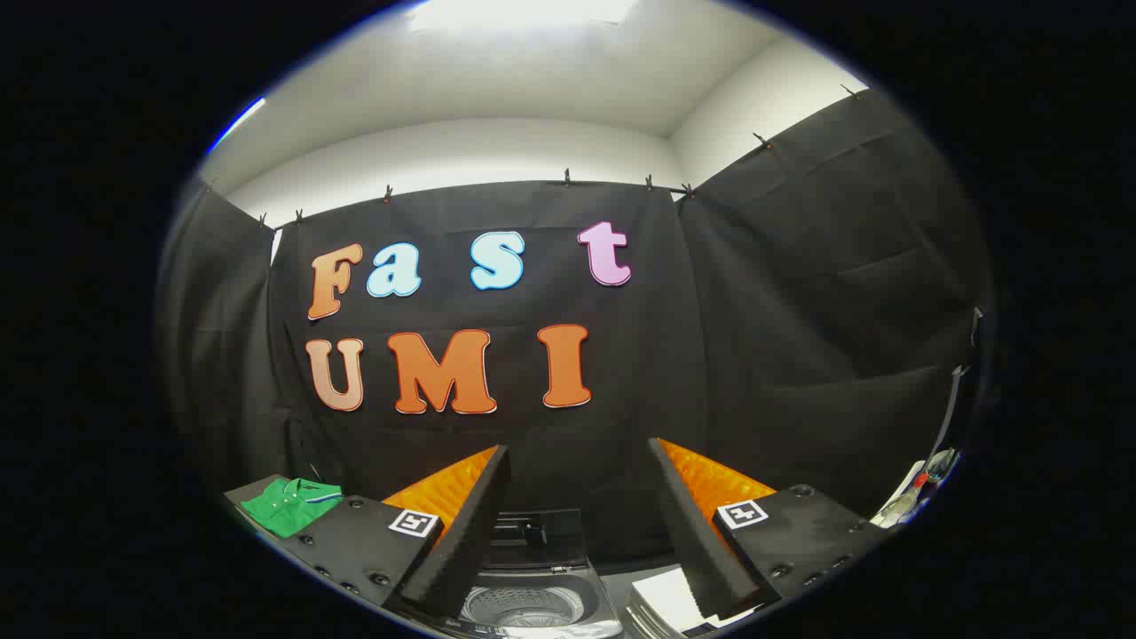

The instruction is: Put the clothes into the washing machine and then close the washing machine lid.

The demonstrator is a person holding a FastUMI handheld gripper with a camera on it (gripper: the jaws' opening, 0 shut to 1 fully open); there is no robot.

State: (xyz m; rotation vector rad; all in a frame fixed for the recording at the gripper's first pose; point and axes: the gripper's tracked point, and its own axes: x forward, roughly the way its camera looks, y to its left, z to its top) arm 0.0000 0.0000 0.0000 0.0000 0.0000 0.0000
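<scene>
Gripper view puts the green shirt far left on the tabletop, untouched, so you're at the first step. Your hand-held gripper is spread apart, empty, above the open washing machine; swing left to pick the shirt.

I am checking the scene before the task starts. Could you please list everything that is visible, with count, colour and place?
washer: one, grey, between and below the fingers, lid open, drum visible.
shirt: one, green, folded, on a dark surface beside the washer.
papers: a white stack, next to the washer on the other side.
clutter: small mixed items at the booth's side, too small to tell.
gripper: one, fingers open and spread wide, holding nothing.
</scene>
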